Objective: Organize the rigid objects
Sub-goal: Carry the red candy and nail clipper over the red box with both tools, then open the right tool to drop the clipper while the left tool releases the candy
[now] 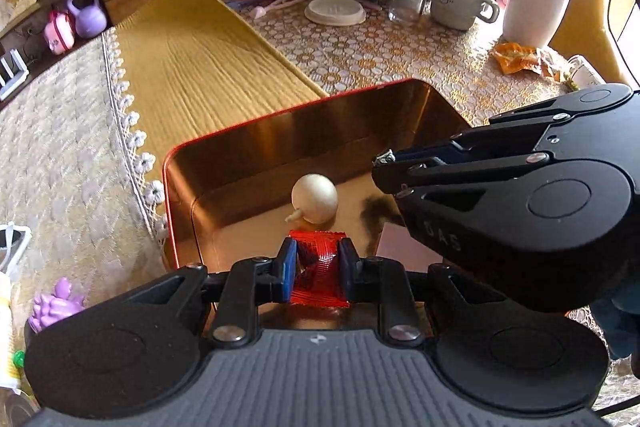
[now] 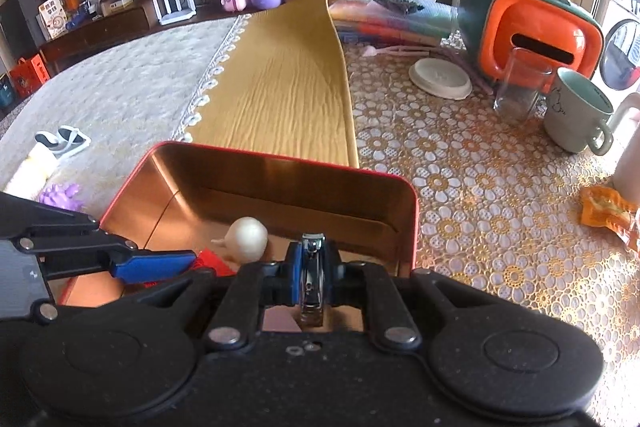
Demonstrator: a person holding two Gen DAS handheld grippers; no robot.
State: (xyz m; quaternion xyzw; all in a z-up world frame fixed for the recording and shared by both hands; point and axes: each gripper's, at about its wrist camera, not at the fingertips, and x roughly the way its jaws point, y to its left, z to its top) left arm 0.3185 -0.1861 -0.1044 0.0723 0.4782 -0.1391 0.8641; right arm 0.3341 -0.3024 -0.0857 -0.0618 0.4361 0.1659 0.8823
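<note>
My left fingers cover the sides of the red ridged block, and its underside is out of sight. My right gripper hides the near right corner of the copper tin in the left view. In the right view my own fingers hide most of the metal clipper; its far tip is blurred. The purple toy is half hidden behind my gripper body. The white jug is cut off at the right view's edge.
</note>
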